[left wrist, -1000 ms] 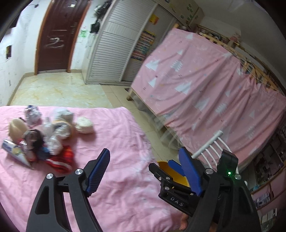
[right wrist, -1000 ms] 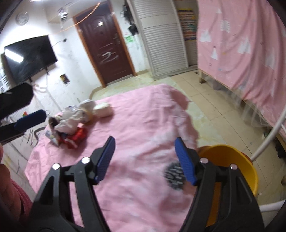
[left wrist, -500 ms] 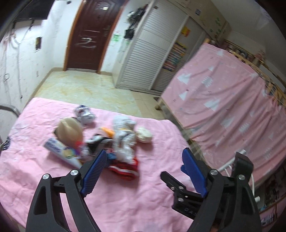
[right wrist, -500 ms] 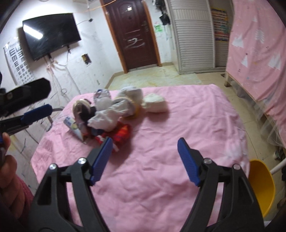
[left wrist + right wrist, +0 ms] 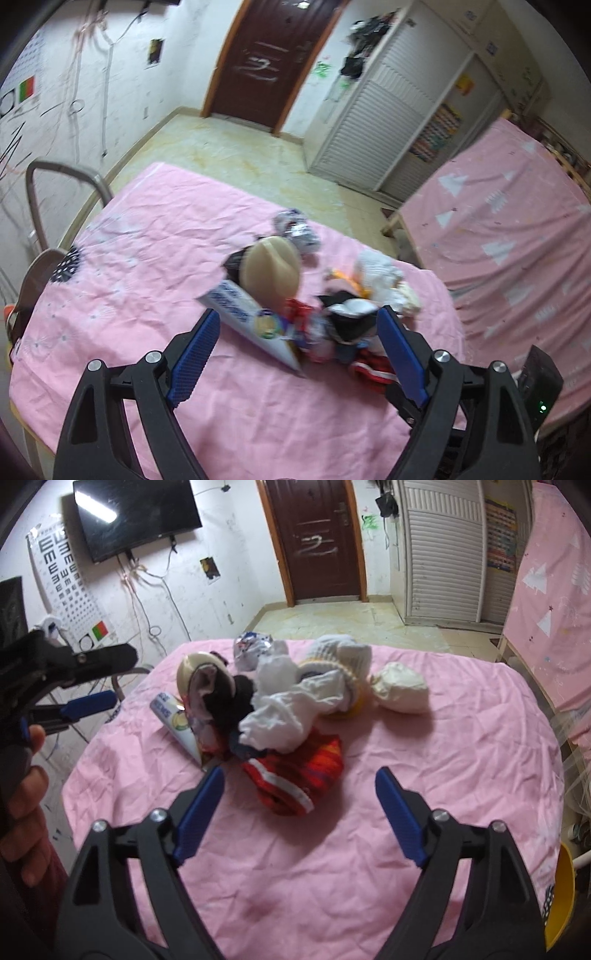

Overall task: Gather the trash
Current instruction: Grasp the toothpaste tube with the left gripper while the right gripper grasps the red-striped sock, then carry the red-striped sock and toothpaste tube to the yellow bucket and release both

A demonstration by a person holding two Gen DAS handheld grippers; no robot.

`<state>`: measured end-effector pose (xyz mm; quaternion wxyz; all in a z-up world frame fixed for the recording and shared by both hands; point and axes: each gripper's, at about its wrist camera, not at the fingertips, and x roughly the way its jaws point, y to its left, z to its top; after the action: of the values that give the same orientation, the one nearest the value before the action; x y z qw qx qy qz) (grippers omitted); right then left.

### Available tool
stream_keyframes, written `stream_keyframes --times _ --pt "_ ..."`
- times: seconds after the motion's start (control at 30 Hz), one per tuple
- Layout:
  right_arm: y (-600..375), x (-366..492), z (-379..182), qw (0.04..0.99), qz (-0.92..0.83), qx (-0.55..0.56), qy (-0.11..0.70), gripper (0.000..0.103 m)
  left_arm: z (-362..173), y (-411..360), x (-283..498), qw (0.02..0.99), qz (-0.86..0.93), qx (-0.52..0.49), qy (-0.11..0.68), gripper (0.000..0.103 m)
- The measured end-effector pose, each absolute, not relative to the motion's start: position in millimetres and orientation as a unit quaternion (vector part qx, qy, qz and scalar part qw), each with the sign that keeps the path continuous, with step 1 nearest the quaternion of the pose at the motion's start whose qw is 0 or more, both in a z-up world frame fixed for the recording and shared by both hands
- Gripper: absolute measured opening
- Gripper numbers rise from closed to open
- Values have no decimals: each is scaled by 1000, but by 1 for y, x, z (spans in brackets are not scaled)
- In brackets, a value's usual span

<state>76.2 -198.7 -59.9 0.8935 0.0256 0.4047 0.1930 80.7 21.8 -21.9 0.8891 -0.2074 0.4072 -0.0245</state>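
Observation:
A pile of trash lies on the pink-clothed table (image 5: 443, 775). It holds a red striped wrapper (image 5: 299, 771), crumpled white paper (image 5: 295, 701), a white tube with blue print (image 5: 240, 314), a tan round lid (image 5: 271, 266), a foil wrapper (image 5: 297, 232) and a cream knotted bag (image 5: 400, 688). My left gripper (image 5: 298, 321) hovers open over the pile's near side, touching nothing. My right gripper (image 5: 300, 775) faces the red wrapper with its jaws opening; nothing is pressed between them. The left gripper (image 5: 88, 705) and the hand holding it appear at the left edge of the right wrist view.
A yellow bin (image 5: 561, 897) stands on the floor past the table's right corner. A chair (image 5: 55, 177) stands at the table's left side. A bed under a pink cover (image 5: 517, 240) fills the right. A door and a slatted wardrobe are at the back.
Both views have swung from the bin side of the table toward the trash pile, which is now close and centred. The right gripper's jaws have widened.

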Motion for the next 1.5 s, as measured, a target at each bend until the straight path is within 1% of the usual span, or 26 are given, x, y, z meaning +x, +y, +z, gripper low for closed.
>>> stream_keyframes --times 0.17,0.33,0.57,0.6,0.63,0.7,0.73,0.77,0.8,0.87,0.9,0.97,1.0,1.03,1.07,1.17,1.5 --pt "-195 85 -69 888 196 21 416 82 -44 40 91 873 12 -214 437 77" --pt "-190 94 -77 883 198 17 426 82 -69 56 105 837 26 -267 477 77" --pt "-182 101 -85 878 204 -5 433 82 -86 54 126 820 52 -291 490 77" --pt "-181 103 -86 877 206 -5 434 81 -87 53 128 821 54 -290 489 76" --pt "-182 104 -87 876 207 -4 435 78 -87 52 130 820 53 -291 489 75" --pt "-183 107 -89 874 209 -2 439 75 -87 46 134 823 62 -287 486 66" --pt "-183 108 -91 872 211 -1 441 73 -87 44 136 823 63 -285 488 59" --pt "-183 109 -92 872 212 -2 441 72 -87 40 137 825 65 -278 488 50" --pt "-182 108 -92 873 212 -6 439 72 -87 38 139 826 65 -275 488 47" --pt "-180 107 -92 873 213 -10 438 70 -87 36 139 827 67 -270 488 35" --pt "-180 107 -92 874 213 -11 437 68 -87 35 138 827 68 -270 488 33" --pt "-179 107 -92 875 211 -15 435 51 -87 31 137 829 66 -272 484 24" --pt "-179 107 -91 876 212 -17 434 49 -85 32 133 829 64 -275 482 23" --pt "-178 106 -91 876 212 -21 433 39 -84 34 130 830 61 -278 479 19" --pt "-178 104 -91 876 213 -24 432 34 -82 34 127 832 57 -282 475 15" --pt "-177 97 -89 878 216 -29 426 29 -75 35 118 837 53 -285 463 11" --pt "-186 65 -66 888 227 -19 399 29 -50 41 86 856 50 -280 432 6"
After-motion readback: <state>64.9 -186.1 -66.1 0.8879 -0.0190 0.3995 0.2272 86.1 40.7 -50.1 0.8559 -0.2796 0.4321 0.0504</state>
